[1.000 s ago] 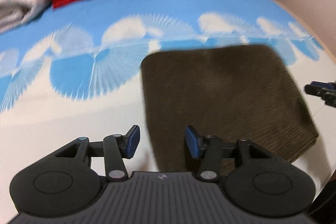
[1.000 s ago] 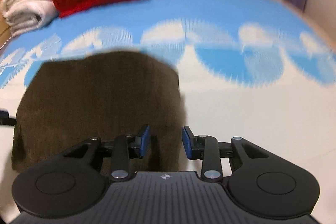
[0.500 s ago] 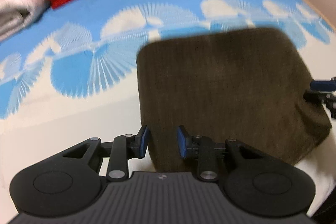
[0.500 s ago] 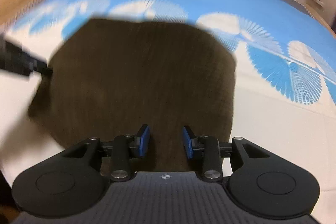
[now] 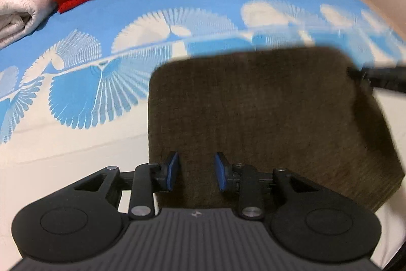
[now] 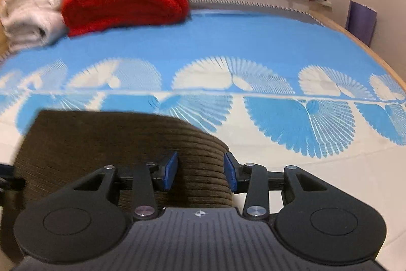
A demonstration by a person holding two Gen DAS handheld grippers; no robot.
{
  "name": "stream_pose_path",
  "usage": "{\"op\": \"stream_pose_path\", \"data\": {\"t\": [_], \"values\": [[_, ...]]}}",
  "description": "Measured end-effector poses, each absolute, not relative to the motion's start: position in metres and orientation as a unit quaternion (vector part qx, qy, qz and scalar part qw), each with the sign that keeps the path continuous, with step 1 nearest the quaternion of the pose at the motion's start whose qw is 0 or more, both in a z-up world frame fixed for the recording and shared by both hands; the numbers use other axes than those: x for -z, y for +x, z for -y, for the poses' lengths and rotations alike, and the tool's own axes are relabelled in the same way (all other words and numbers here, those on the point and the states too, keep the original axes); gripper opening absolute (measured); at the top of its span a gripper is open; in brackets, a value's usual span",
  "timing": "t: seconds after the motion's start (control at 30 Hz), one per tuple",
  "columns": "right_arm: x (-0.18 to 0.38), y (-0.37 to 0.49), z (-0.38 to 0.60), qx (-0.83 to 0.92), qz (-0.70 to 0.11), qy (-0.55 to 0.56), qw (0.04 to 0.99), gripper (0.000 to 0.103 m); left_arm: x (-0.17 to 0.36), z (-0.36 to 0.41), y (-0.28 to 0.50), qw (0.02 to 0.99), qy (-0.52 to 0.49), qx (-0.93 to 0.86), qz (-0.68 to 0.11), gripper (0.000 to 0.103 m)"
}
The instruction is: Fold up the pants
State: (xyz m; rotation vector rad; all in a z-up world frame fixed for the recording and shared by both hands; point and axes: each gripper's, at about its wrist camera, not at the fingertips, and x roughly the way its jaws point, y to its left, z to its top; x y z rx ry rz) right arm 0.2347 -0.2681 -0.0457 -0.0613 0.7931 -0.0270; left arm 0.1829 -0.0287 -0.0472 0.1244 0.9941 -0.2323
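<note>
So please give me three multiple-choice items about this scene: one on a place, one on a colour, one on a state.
1. Where does the red blanket lie?
A. at the far end of the bed, beside the white towels
B. on the pants
C. on the floor

2. What colour are the pants?
A. grey
B. dark brown
C. blue

3. How is the left gripper?
A. shut
B. out of view
C. open

Answers: 1 A, it lies right of the towels; 2 B, brown ribbed cloth; 3 C, a gap shows between its blue pads.

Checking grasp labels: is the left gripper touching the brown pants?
Cannot tell. In the left wrist view the left gripper is open over the brown pants, but depth hides any gap.
</note>
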Motion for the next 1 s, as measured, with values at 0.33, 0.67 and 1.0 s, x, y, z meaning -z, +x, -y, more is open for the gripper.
{"op": "stream_pose_path", "data": {"t": [0.33, 0.67, 1.0], "values": [[0.066, 0.256, 0.262, 0.030, -0.419, -0.035, 0.907, 0.049, 0.060, 0.026, 0.213, 0.870, 0.029, 0.102, -0.482, 0.036], [0.068, 0.261, 0.256, 0.045, -0.419, -0.043, 0.906, 0.050, 0.058, 0.016, 0.219, 0.868, -0.010, 0.098, -0.487, 0.039], [0.018, 0.198, 0.265, -0.012, -0.393, -0.026, 0.919, 0.051, 0.024, 0.014, 0.172, 0.860, 0.046, 0.159, -0.483, 0.045]]}}
